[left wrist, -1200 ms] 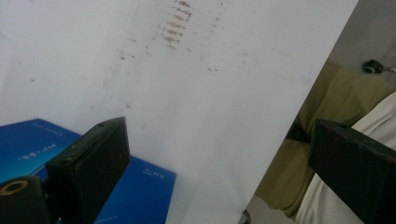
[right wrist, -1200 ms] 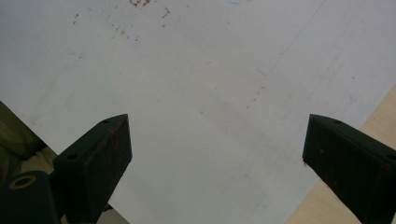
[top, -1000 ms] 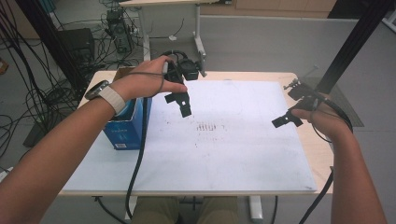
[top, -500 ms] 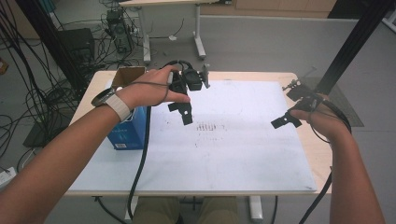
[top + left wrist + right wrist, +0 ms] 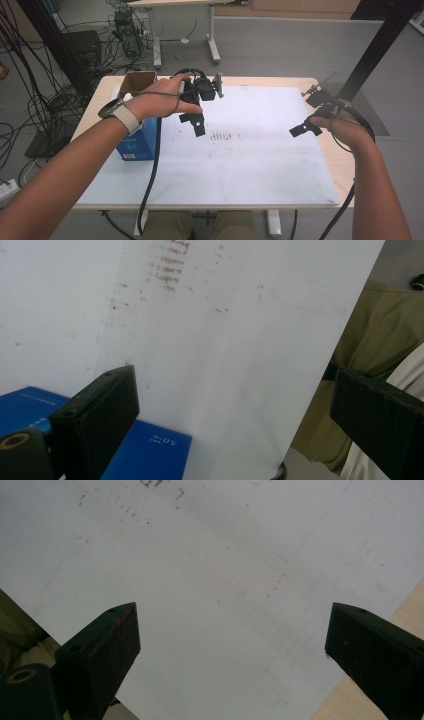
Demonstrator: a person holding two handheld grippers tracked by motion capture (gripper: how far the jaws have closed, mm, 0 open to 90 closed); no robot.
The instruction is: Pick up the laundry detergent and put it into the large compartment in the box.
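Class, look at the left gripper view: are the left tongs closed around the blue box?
No: the left tongs stand wide open above the white sheet, with the blue box lying beneath them, ungripped.

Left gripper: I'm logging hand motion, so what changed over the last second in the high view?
The left gripper drifted slightly toward the person and the blue box, its hand turning a little. Nothing was taken hold of or let go; both grippers are open. The right gripper, box and white mat stayed put.
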